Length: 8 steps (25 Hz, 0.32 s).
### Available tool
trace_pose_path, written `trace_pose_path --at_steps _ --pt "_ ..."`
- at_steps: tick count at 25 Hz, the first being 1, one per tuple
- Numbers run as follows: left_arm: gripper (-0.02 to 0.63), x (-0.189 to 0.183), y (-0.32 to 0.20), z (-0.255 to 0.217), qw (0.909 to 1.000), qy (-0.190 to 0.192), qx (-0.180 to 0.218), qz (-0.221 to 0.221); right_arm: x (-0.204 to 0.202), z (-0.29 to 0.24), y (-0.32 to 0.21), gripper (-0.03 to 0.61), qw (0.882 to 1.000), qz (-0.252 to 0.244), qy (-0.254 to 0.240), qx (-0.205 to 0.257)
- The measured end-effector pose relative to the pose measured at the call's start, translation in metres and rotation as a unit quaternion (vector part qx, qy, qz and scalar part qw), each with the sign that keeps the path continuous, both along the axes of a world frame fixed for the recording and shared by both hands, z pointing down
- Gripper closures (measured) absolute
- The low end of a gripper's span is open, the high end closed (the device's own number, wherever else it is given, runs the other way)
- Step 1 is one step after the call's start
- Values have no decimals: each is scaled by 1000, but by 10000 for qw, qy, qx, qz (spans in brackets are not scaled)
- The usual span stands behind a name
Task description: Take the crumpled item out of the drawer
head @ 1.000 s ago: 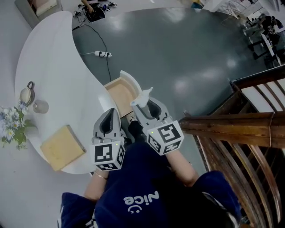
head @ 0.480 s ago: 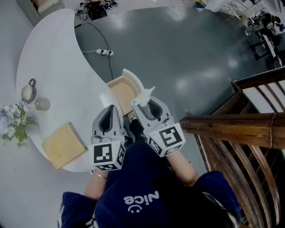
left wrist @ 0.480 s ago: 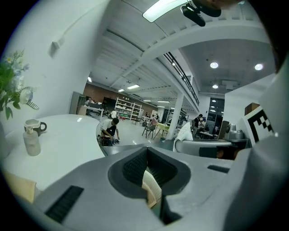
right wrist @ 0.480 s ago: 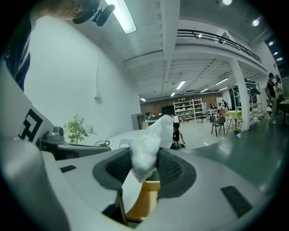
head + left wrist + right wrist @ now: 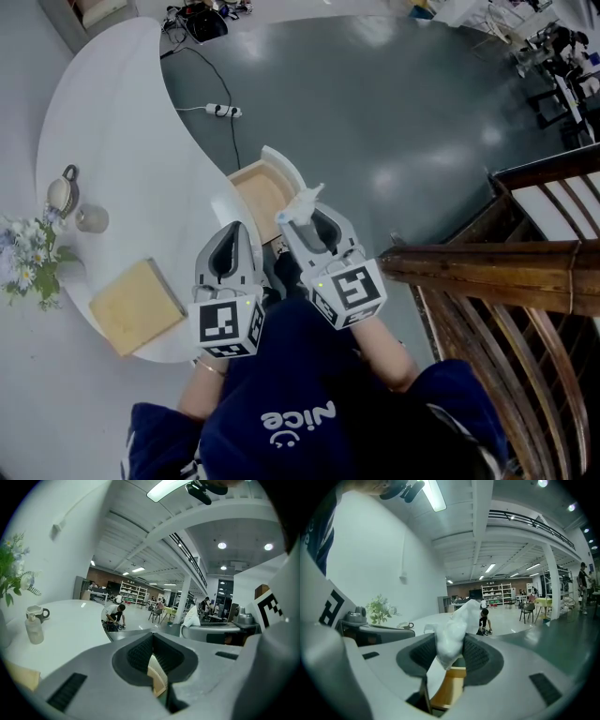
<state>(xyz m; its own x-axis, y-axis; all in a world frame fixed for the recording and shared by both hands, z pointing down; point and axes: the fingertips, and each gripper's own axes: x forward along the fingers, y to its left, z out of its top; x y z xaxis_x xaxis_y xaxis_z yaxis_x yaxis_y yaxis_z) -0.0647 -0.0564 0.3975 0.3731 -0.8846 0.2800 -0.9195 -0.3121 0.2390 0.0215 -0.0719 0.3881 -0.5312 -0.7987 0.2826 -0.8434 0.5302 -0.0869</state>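
crumpled white paper (image 5: 452, 630) pinched by right gripper (image 5: 300, 220), open wooden drawer (image 5: 258, 197)

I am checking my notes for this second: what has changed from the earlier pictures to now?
Nothing visibly moved. The right claw stays shut on the crumpled item near the open drawer; the left claw stays shut and empty.

We are seeing a smooth white worktop (image 5: 122, 131), a pale bare-wood drawer (image 5: 258, 199), a glossy dark floor (image 5: 394, 103), a crinkly white crumpled item (image 5: 454, 630).
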Motion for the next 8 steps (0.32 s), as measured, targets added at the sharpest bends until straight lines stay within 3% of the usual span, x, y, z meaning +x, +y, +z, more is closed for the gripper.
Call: trace_pose_path --at_steps 8 --pt "609 -1 2 0 10000 0 26 -23 0 1 3 411 10000 -9 75 40"
